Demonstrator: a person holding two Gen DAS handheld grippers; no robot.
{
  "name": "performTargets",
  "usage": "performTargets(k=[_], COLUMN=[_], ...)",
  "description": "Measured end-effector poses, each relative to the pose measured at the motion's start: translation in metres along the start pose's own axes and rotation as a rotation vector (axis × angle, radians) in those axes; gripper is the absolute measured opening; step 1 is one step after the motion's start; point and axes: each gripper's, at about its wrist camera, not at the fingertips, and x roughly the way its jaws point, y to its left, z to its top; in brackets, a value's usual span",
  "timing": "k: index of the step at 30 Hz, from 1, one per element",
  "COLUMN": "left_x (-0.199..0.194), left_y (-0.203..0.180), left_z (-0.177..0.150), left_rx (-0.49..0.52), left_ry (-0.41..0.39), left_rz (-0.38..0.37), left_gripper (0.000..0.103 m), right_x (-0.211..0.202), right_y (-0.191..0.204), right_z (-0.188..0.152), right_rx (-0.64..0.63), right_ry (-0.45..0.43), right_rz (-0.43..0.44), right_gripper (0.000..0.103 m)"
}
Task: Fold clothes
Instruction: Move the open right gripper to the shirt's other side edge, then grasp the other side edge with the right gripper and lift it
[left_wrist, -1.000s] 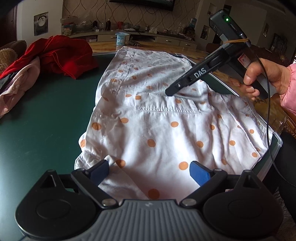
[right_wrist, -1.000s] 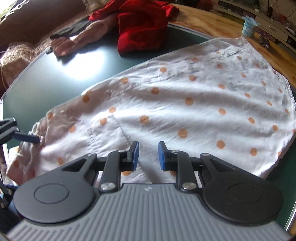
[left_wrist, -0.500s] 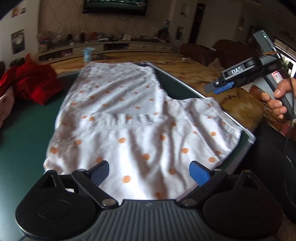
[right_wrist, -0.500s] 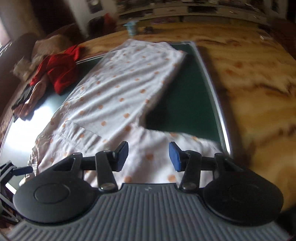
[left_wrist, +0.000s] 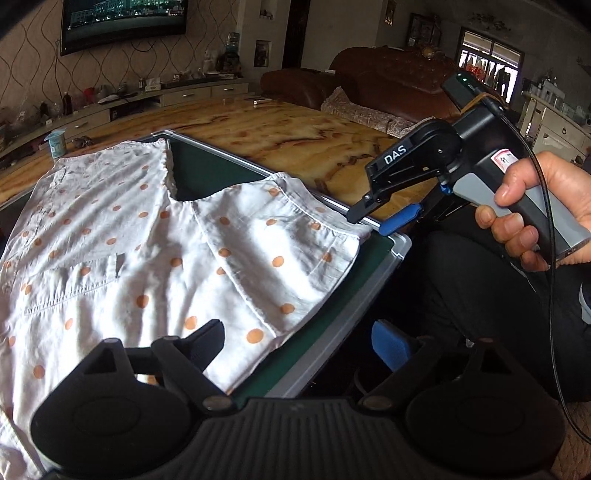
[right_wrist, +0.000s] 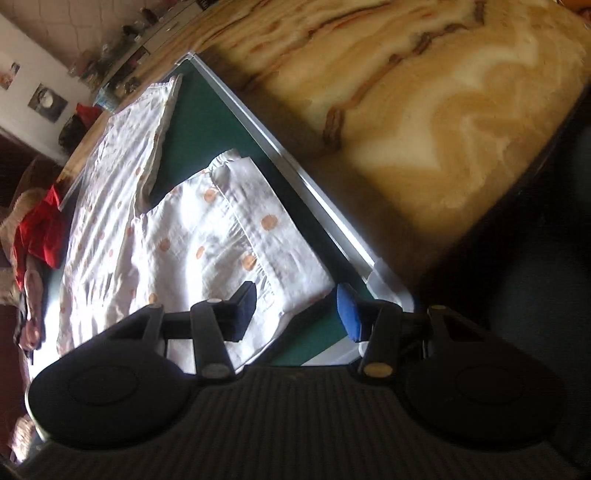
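A white shirt with orange dots (left_wrist: 147, 240) (right_wrist: 192, 236) lies spread on a green mat (left_wrist: 327, 317) (right_wrist: 207, 122) with a metal frame. My left gripper (left_wrist: 301, 341) is open wide, its jaws closing slightly. Its left finger hangs over the shirt's near side and its right finger past the mat's edge, with nothing gripped. My right gripper (left_wrist: 376, 218) (right_wrist: 295, 314), held in a person's hand (left_wrist: 528, 206), hovers half open over the sleeve cuff at the mat's near right corner. The cuff's corner lies below its fingers, and the pads do not press on it.
The mat rests on a marble-patterned table (left_wrist: 295, 147) (right_wrist: 443, 110). A red garment (right_wrist: 40, 229) is heaped at the mat's far left. A small cup (left_wrist: 58, 143) stands beyond the shirt. The person's dark trousers (left_wrist: 461, 295) are just off the near edge.
Both grippers have swung right to the mat's near right corner. The right gripper left the shirt's middle, rolled over, and widened its jaws above the sleeve cuff.
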Motion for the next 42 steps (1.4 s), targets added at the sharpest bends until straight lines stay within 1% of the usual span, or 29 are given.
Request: performTargets(k=[2,3,4,5,6,9,13,14,16,17,22,27,31,36,42], left_x=[0.004,0.006,0.009,0.012,0.014,0.022,0.031,0.032,0.033,0.033,0.035,0.036,0.039,0.041,0.040], left_y=[-0.005,-0.005,-0.006,-0.007,-0.007,-0.007,-0.007,-0.006,-0.005,-0.004,-0.003,-0.001,-0.002,-0.002,-0.001], left_z=[0.000,0.000,0.000,0.000,0.000,0.001,0.001,0.000,-0.002,-0.002,-0.004,-0.007,-0.008,-0.008,-0.008], left_rx=[0.026,0.027,0.027,0.029,0.034,0.038,0.047,0.043,0.036,0.035,0.035,0.037,0.048,0.051,0.055], left_ry=[0.004,0.009,0.021,0.028,0.030,0.045,0.061,0.065,0.072,0.073,0.083,0.097,0.110,0.112,0.108], left_rz=[0.011,0.012,0.013,0.015,0.021,0.030,0.042,0.032,0.013,0.006,0.004,0.000,-0.005,-0.010,-0.016], left_gripper=[0.091,0.091,0.091,0.091,0.091,0.091,0.091,0.091,0.091,0.091,0.091,0.091,0.091,0.091,0.091], right_x=[0.005,0.008,0.010,0.012,0.012,0.015,0.019,0.019,0.020,0.020,0.021,0.012,0.002,-0.008,-0.011], right_y=[-0.005,-0.007,-0.008,-0.009,-0.009,-0.010,-0.008,-0.007,-0.011,-0.012,-0.016,-0.012,0.002,0.035,0.094], right_z=[-0.003,-0.004,-0.006,-0.007,-0.008,-0.010,-0.011,-0.012,-0.013,-0.014,-0.019,-0.018,-0.010,0.002,0.020], right_rx=[0.060,0.076,0.091,0.110,0.129,0.167,0.186,0.185,0.196,0.199,0.220,0.220,0.189,0.105,-0.034], right_ry=[0.008,0.012,0.012,0.008,0.002,-0.013,-0.039,-0.045,-0.058,-0.064,-0.098,-0.134,-0.151,-0.160,-0.151], right_rz=[0.022,0.028,0.033,0.029,0.026,0.017,0.008,0.000,0.000,0.005,0.040,0.133,0.196,0.270,0.334], right_gripper=[0.055,0.052,0.047,0.038,0.032,0.026,0.023,0.016,0.010,0.009,0.008,0.007,0.007,0.007,0.007])
